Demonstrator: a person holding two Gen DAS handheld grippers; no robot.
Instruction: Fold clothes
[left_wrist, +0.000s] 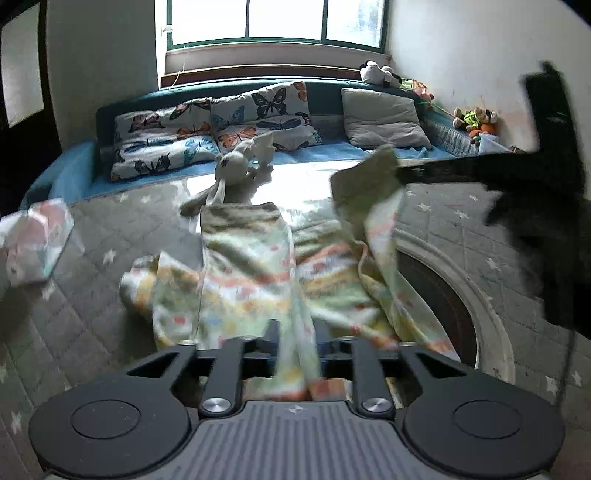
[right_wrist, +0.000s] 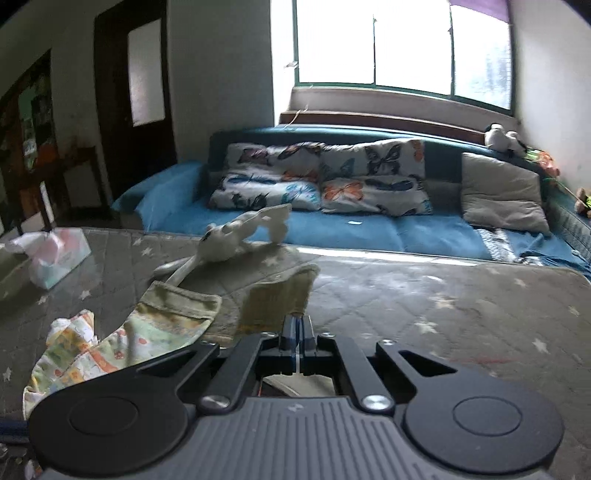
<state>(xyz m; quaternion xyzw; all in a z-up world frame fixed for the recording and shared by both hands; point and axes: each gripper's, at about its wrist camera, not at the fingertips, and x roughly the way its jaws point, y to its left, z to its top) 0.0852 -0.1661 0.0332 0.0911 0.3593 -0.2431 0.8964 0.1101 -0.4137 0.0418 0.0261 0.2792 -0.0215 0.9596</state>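
Pastel cotton fills my left wrist view: a small pair of printed trousers (left_wrist: 255, 280) lies rumpled on the grey quilted table cover (left_wrist: 92, 295) with white stars. My left tongs (left_wrist: 295, 332) have their tips a little apart, and a strip of the fabric runs down between them toward the camera; I cannot tell whether the pads press on it (the cloth hides the inner faces). One trouser leg with an olive cuff stretches away from me, flat on the cover. The other leg is lifted off the cover at the right, its cuff pinched by my right tongs (left_wrist: 400, 171), which reach in from the right edge as a dark blurred shape. Behind the cuffs lies a pale plush rabbit (left_wrist: 236, 168), and a soft tissue pack (left_wrist: 35, 243) sits at the left edge.

From my right wrist view, my right tongs (right_wrist: 297, 328) are clamped together on the olive cuff, which stands up just beyond the tips. The rest of the trousers (right_wrist: 110, 347) trails away to the left on the cover. The rabbit (right_wrist: 236, 236) lies farther off, before a blue sofa (right_wrist: 351, 229) with butterfly cushions (right_wrist: 321, 177).
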